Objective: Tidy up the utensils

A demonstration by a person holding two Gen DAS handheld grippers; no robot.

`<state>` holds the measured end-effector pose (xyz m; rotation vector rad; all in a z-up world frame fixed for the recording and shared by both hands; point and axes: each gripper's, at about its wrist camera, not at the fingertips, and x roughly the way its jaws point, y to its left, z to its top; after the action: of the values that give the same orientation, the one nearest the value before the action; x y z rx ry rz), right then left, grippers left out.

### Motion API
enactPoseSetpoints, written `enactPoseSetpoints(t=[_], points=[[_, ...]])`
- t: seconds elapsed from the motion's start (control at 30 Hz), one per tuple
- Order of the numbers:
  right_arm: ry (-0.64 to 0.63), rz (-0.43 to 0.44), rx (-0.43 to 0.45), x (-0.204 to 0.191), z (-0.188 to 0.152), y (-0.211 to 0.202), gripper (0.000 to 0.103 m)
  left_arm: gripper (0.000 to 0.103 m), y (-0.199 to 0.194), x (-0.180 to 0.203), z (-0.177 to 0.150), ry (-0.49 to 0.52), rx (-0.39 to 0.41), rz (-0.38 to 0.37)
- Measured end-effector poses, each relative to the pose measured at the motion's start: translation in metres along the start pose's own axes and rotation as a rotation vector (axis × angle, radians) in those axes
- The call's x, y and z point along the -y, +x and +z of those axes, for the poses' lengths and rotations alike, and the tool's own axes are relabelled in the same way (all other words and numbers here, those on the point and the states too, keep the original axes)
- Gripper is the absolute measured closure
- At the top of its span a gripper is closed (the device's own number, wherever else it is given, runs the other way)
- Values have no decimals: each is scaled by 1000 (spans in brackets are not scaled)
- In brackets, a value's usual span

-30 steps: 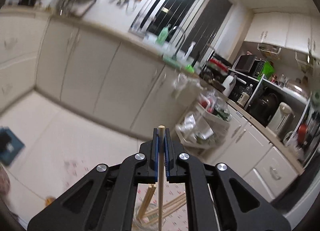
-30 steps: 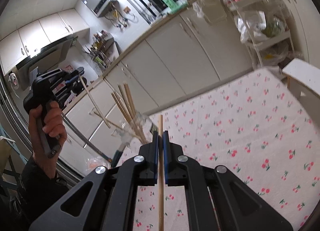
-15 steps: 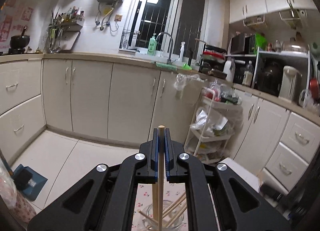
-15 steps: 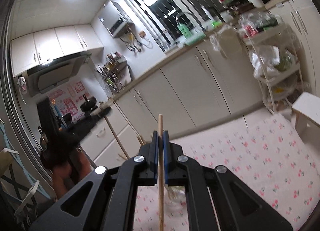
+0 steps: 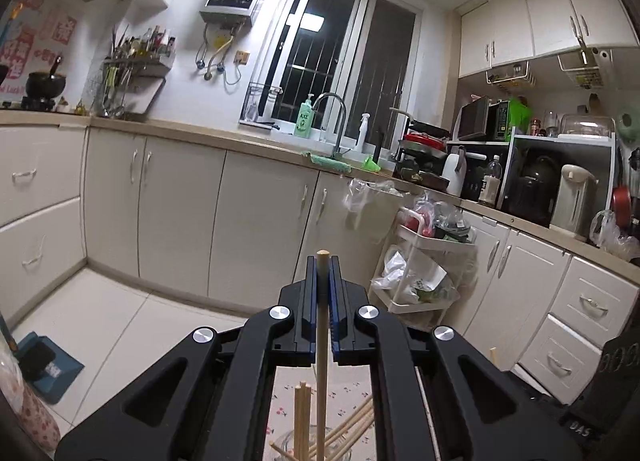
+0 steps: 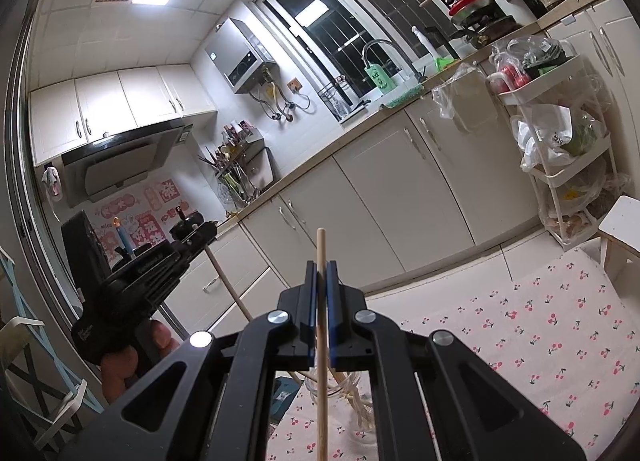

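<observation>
Chopsticks occupy both of your claws. Your left gripper (image 5: 322, 261) is clamped on a pale round wooden chopstick (image 5: 321, 341), which stands upright between the blue-edged black pads, its blunt tip rising just above them and its lower length hanging toward a clear glass jar (image 5: 288, 447) at the near bottom edge of the left wrist view. That jar rests on a white tablecloth printed with small red cherries (image 5: 348, 397) and holds several more wooden chopsticks (image 5: 352, 427) leaning at mixed angles; whether the held stick reaches into the jar you cannot tell.

Your right gripper (image 6: 321, 267) is likewise closed on a second pale wooden chopstick (image 6: 322, 393), held upright, with its top well above the pads and its shaft running down past the near edge of the frame. Behind that shaft the glass jar shows again, just beyond the claw on the cherry cloth.

To the left in the right wrist view, your left hand (image 6: 132, 357) grips the black handle of the other tool, whose chopstick slants down toward the jar.

Across the far side runs a row of cream kitchen cabinets (image 5: 180, 213) under a beige countertop, with a steel faucet (image 5: 334, 117) at a dark window. A white tiered trolley loaded with plastic bags (image 6: 560, 157) stands to the right.
</observation>
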<state>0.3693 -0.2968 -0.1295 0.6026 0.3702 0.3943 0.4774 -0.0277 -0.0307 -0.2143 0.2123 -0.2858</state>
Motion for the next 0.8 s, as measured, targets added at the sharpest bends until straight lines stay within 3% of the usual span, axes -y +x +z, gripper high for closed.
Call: enactPoseSetpoints(t=[0.33, 0.5, 0.57, 0.6, 0.63, 0.67, 0.7, 0.8], points=[[-11, -2, 44, -4, 7, 1, 98, 98, 23, 4, -38, 74, -37, 56], [-7, 7, 77, -10, 10, 7, 97, 98, 34, -4, -50, 75, -109, 40], [-16, 14, 107, -15, 12, 12, 97, 91, 35, -8, -52, 66, -133, 35], [-18, 19, 119, -17, 13, 15, 97, 78, 33, -10, -52, 61, -130, 41], [-18, 26, 132, -18, 14, 18, 97, 57, 29, -13, -51, 51, -117, 53], [-17, 29, 141, -19, 15, 21, 97, 49, 23, -16, -49, 38, -97, 61], [-15, 34, 152, -20, 15, 25, 97, 43, 19, -19, -48, 29, -81, 66], [-12, 40, 171, -22, 13, 36, 98, 38, 9, -29, -42, -2, -72, 67]])
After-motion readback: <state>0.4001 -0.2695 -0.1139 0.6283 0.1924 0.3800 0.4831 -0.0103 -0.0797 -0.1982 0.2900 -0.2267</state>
